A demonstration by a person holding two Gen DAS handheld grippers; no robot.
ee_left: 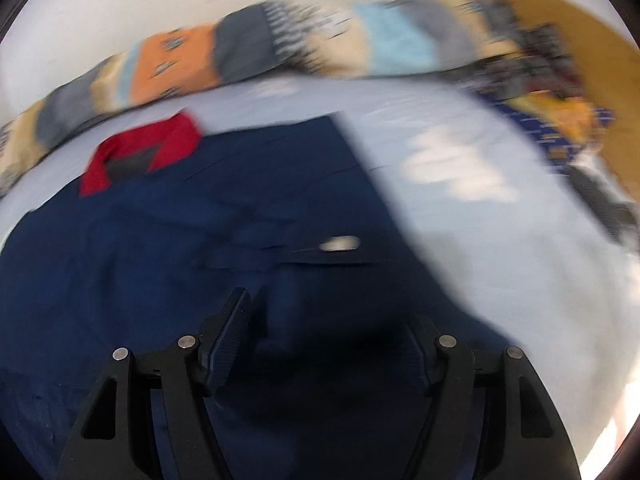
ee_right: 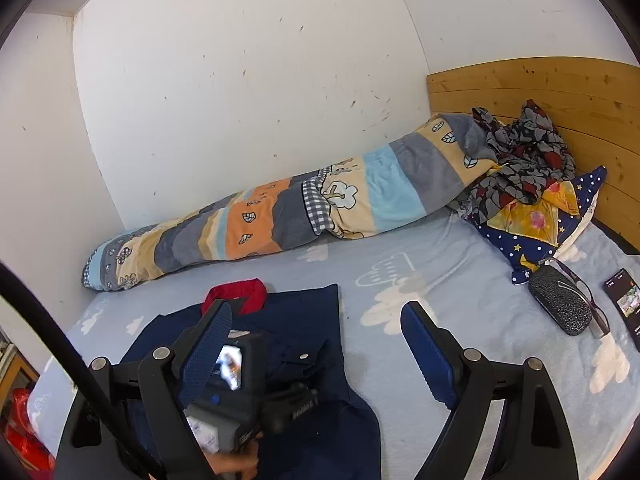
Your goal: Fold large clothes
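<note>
the left gripper (ee_left: 326, 334) is hanging over the navy jacket (ee_left: 224, 216), pointing steeply down at it, its two black fingers (ee_left: 230, 336) standing apart with only dark cloth showing in the gap below them; nothing is pinched between the pads. the left wrist view is smeared with blur, so fine detail of the cloth is hard to read. the jacket is lying spread on the pale blue sheet (ee_left: 500, 240), directly beneath and ahead of this gripper, its red collar (ee_left: 140, 152) lying farther ahead and to the left. a small pale button or snap (ee_left: 340, 244) is sitting just ahead of the fingertips.

the right gripper (ee_right: 316, 328) is standing wide open and holding nothing, its blue-padded fingers (ee_right: 430, 354) framing the sheet and the right edge of the jacket (ee_right: 308, 340). below and to the left of it, a hand (ee_right: 236, 466) is gripping the other handheld device (ee_right: 236, 392), which is hovering over the jacket.

far ahead of the right gripper, a striped rolled quilt (ee_right: 280, 216) is lying along the wall. ahead and to the right, a patterned pile of clothes (ee_right: 520, 152) is resting by the wooden headboard (ee_right: 540, 92), with a glasses case (ee_right: 560, 304) and a phone (ee_right: 628, 304) beside it.
</note>
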